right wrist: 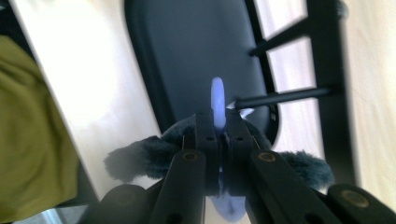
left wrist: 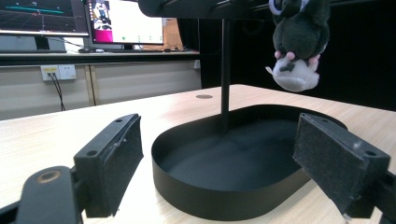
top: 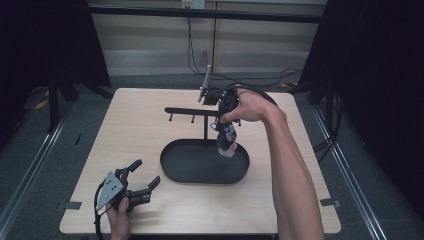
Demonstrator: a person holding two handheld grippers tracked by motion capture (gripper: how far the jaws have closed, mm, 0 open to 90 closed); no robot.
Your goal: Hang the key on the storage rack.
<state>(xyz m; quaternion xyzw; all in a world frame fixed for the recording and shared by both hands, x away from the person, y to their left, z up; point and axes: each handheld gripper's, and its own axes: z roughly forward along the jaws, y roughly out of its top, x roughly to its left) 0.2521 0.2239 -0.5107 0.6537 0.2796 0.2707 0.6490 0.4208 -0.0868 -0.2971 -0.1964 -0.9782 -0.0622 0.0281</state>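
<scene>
A dark grey and white plush toy (top: 226,140) hangs head-down over the right end of a black oval tray (top: 172,172). My right gripper (top: 223,125) points down, shut on the toy's pale blue loop (right wrist: 217,95), with grey fur (right wrist: 135,158) bulging on both sides of the jaws. A thin peg (right wrist: 280,97) of the black rack (top: 190,110) lies just beside the loop. The left gripper (top: 146,172) rests open near the table's front left, nothing between its pads (left wrist: 116,158). From there the toy (left wrist: 299,42) dangles above the tray (left wrist: 205,205), right of the rack's post (left wrist: 226,70).
The wooden table (top: 140,130) has bare room left of and in front of the tray. Monitors (left wrist: 121,21) stand on a desk beyond the table. An olive-green cloth (right wrist: 32,135) lies off the table's edge in the right gripper view.
</scene>
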